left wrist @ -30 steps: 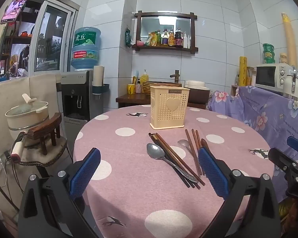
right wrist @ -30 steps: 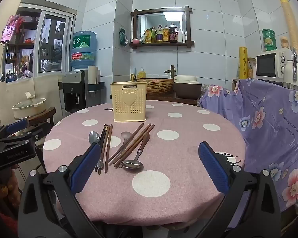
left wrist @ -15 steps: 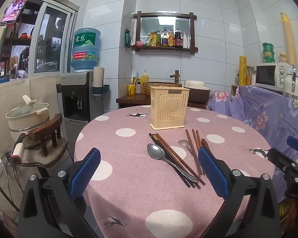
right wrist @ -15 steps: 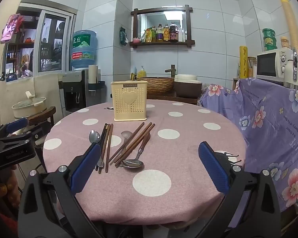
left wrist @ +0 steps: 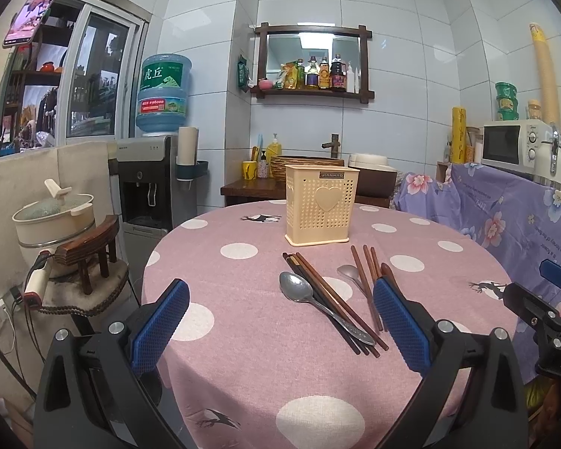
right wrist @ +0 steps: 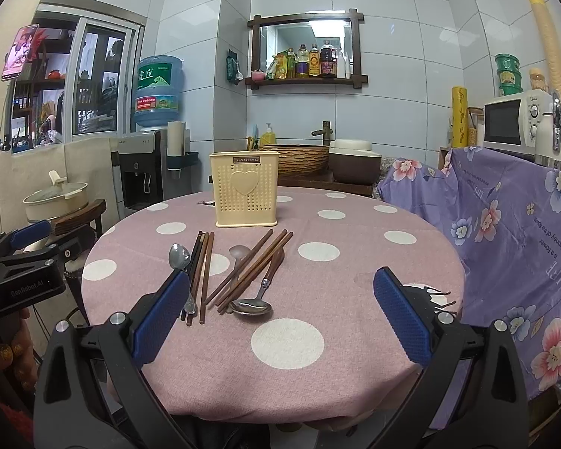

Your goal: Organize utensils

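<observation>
A cream perforated utensil holder [left wrist: 321,204] [right wrist: 246,188] with a heart stands upright on the round pink polka-dot table [left wrist: 243,355] [right wrist: 355,273]. In front of it lie a steel spoon [left wrist: 299,289] [right wrist: 179,256], dark and brown chopsticks [left wrist: 329,299] [right wrist: 202,269] [right wrist: 258,265], a pale spoon [left wrist: 349,272] [right wrist: 238,252] and a wooden-handled spoon [right wrist: 256,299]. My left gripper [left wrist: 280,321] is open and empty, held above the table's near left edge. My right gripper [right wrist: 280,310] is open and empty, above the near edge, with the utensils between and beyond its fingers.
A water dispenser [left wrist: 157,183], a pot on a small stool [left wrist: 56,217], a wooden counter with a basket [right wrist: 299,157], and a floral purple cloth [right wrist: 505,232] under a microwave [right wrist: 512,123] surround the table. Each gripper shows at the other view's edge [left wrist: 553,321] [right wrist: 22,273].
Both views have shifted only slightly. The utensils and holder have not moved, and both grippers stay open.
</observation>
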Motion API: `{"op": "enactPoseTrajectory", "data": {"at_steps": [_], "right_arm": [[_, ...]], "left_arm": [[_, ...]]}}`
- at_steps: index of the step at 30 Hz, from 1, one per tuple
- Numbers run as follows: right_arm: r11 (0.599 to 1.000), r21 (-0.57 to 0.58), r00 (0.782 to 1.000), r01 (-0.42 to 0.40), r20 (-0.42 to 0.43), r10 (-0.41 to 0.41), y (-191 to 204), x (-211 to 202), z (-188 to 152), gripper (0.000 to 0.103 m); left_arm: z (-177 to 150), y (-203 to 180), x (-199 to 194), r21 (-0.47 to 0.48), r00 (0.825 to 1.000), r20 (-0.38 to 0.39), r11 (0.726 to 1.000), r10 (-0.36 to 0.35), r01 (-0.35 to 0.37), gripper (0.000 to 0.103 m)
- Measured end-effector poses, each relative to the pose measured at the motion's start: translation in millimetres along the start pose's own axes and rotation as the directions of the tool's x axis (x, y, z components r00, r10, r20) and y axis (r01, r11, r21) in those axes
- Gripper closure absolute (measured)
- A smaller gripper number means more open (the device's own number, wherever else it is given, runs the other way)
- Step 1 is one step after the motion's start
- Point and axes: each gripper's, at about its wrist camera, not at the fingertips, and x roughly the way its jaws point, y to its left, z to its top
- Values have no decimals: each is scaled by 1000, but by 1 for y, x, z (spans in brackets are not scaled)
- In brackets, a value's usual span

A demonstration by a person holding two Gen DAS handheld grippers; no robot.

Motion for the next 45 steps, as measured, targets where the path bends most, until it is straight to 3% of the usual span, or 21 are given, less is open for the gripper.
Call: {"op": "enactPoseTrajectory", "data": {"at_steps": [45], "right_arm": [[1000, 2, 1000, -2, -6, 2, 1, 0, 0, 6]], "left_arm": [[-3, -1, 2, 11, 1000, -17, 1000, 0, 1, 5]]}}
